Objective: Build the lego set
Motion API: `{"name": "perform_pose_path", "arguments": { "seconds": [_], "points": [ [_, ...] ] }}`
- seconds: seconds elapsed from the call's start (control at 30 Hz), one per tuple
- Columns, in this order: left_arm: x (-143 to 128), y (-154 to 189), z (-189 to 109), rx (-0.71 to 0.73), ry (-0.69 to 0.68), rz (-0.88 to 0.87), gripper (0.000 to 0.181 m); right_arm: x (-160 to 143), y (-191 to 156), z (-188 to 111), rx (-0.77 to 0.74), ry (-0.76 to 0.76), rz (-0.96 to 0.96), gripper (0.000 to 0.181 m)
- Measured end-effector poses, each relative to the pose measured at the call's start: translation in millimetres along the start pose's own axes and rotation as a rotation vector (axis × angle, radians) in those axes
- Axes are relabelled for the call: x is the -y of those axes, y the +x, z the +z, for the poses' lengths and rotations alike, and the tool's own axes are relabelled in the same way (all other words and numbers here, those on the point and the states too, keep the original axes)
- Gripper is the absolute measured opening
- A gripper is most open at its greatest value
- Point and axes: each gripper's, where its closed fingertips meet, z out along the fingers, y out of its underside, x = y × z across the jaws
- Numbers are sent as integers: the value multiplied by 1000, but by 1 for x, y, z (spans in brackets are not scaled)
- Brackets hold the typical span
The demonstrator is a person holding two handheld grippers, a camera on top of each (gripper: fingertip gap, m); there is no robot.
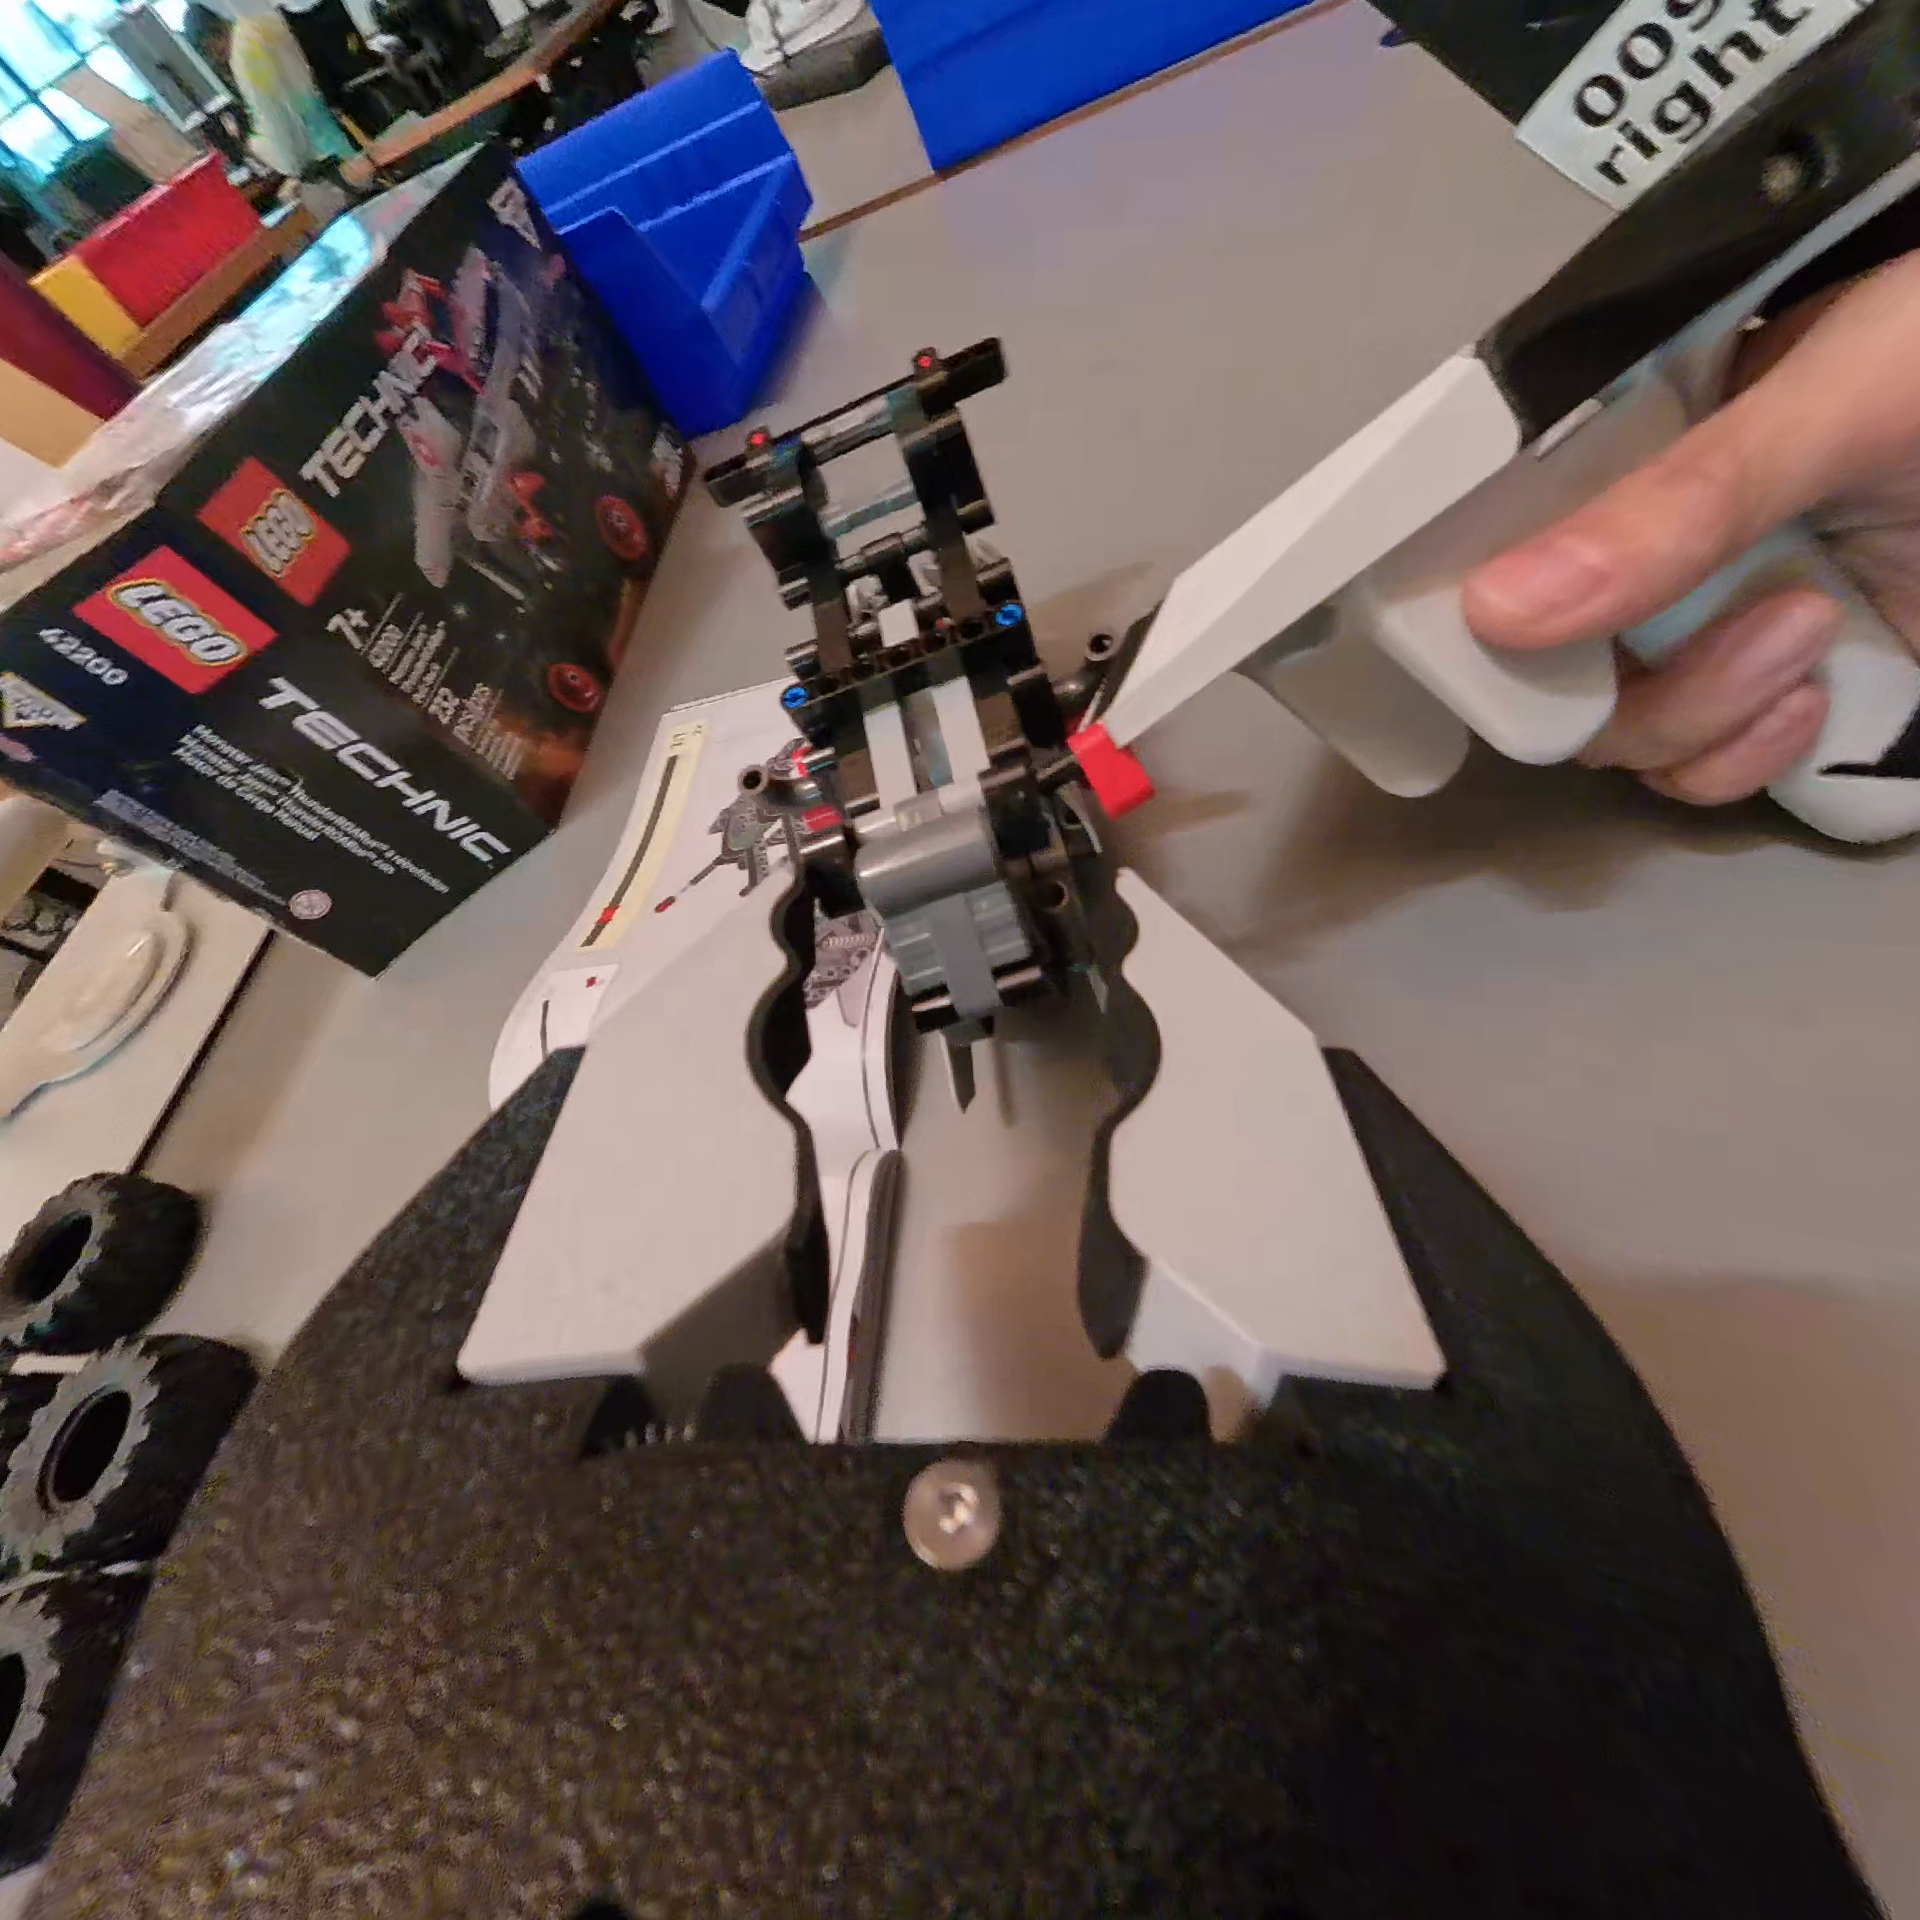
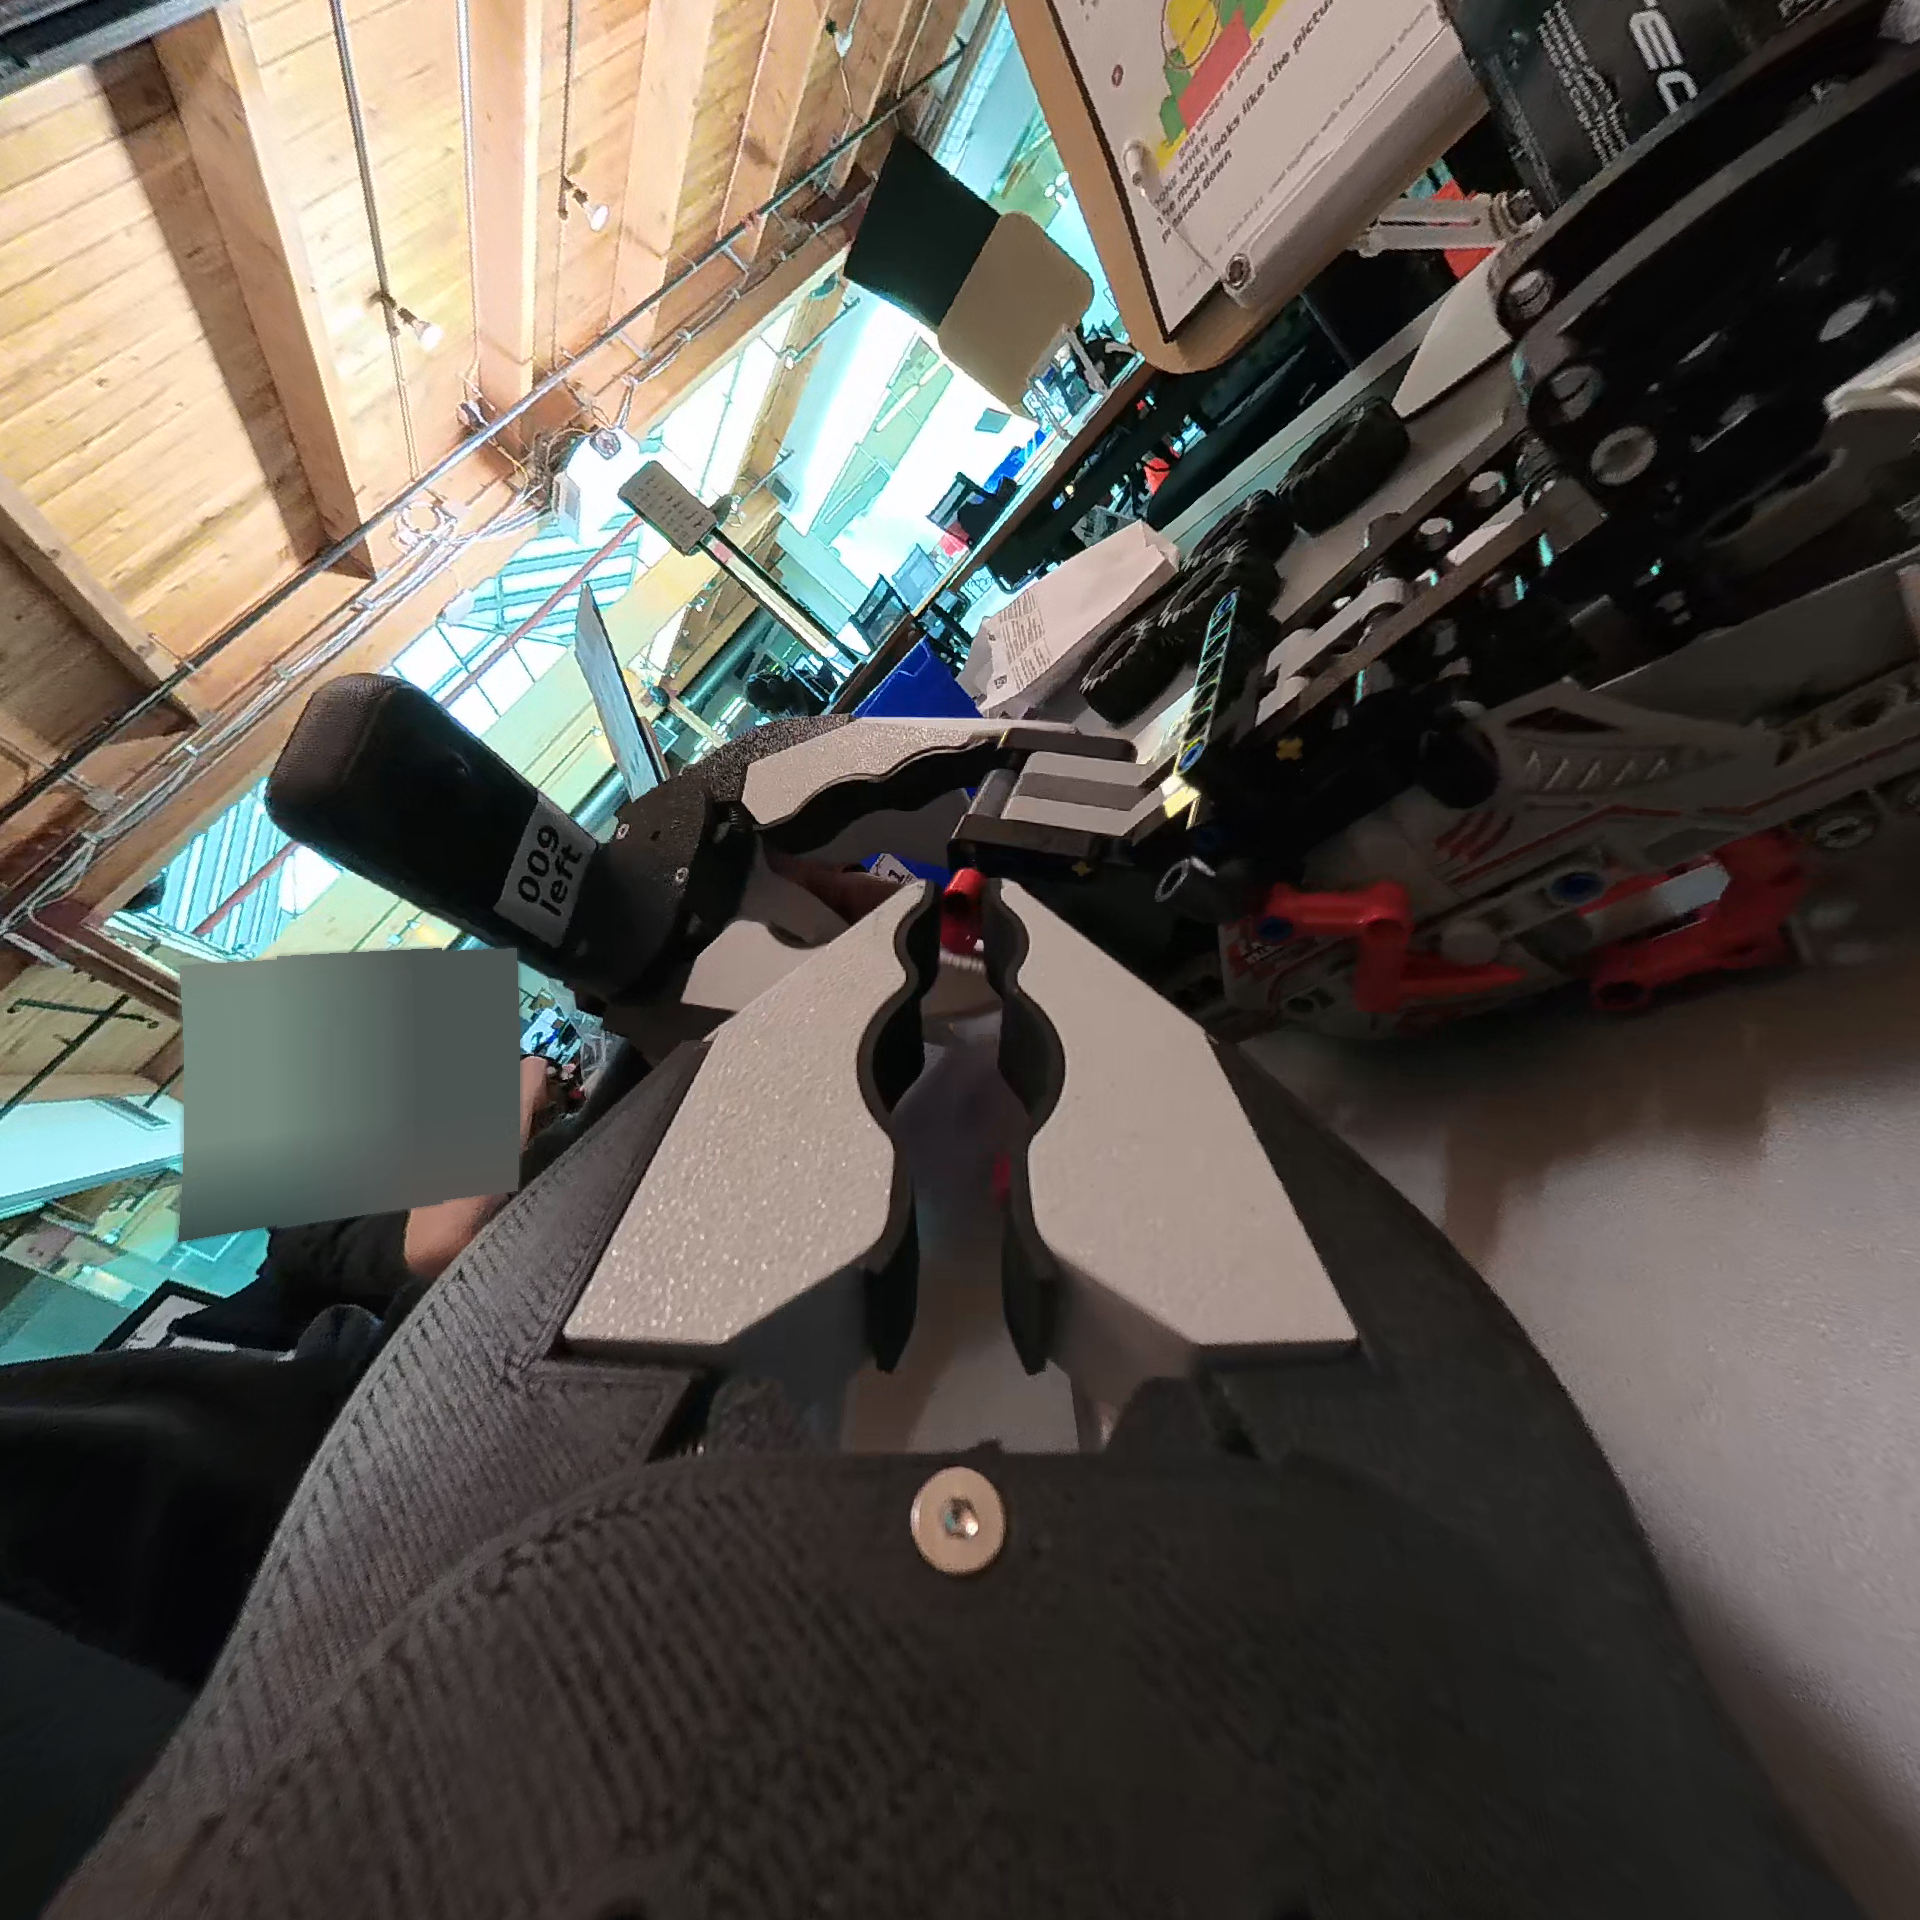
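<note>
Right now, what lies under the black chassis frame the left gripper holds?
Under the chassis frame lies the open instruction booklet on the grey table. Its printed diagrams show beside the frame; the frame and left gripper hide the rest.

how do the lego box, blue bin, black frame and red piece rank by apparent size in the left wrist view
1. lego box
2. blue bin, farther off, so its rank is unsure
3. black frame
4. red piece

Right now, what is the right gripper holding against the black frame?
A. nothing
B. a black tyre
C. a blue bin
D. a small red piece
D: the right gripper is shut on a small red piece at the side of the frame, which the left gripper grips.
</note>
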Motion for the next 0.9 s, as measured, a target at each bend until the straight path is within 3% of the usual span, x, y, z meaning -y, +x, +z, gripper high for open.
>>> {"name": "perform_pose_path", "arguments": {
  "seconds": [0.2, 0.9],
  "points": [
    [2, -4, 1, 59, 3, -105, 43, 3, -3, 1, 18, 29, 0, 7],
    [-2, -11, 6, 259, -43, -72, 39, 3, 2, 3, -75, 15, -134, 7]
  ]
}}
